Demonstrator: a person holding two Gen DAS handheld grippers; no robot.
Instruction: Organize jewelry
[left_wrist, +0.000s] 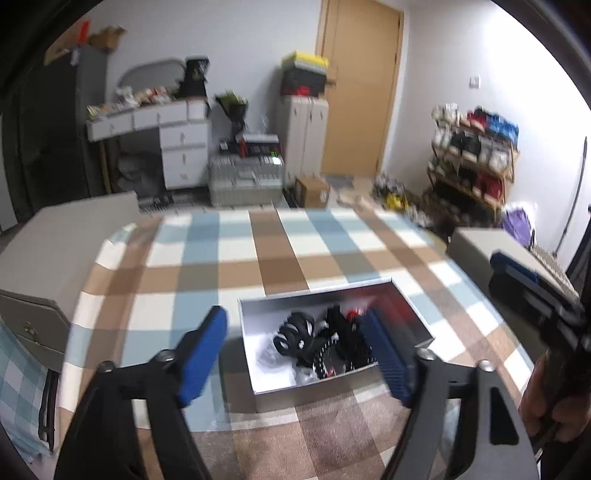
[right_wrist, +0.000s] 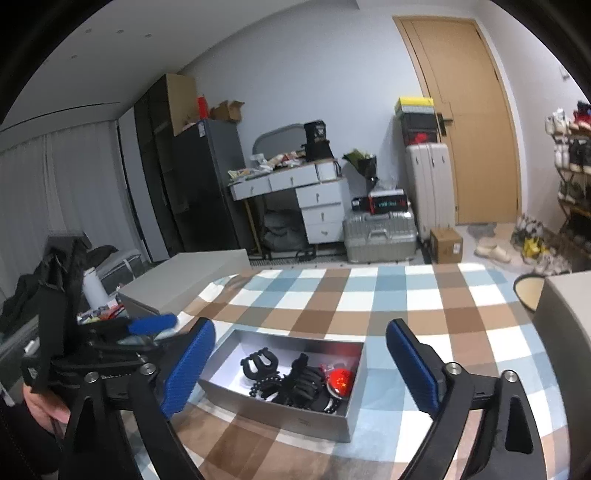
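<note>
Here, a grey box (right_wrist: 295, 417) is seen on the checked worktop (right_wrist: 406, 306), with black hair clips (right_wrist: 295, 380) and a red piece (right_wrist: 340, 382) inside. Above it, the left gripper (left_wrist: 295, 362) and right gripper (right_wrist: 299, 369) are held wide apart, nothing grasped.
</note>
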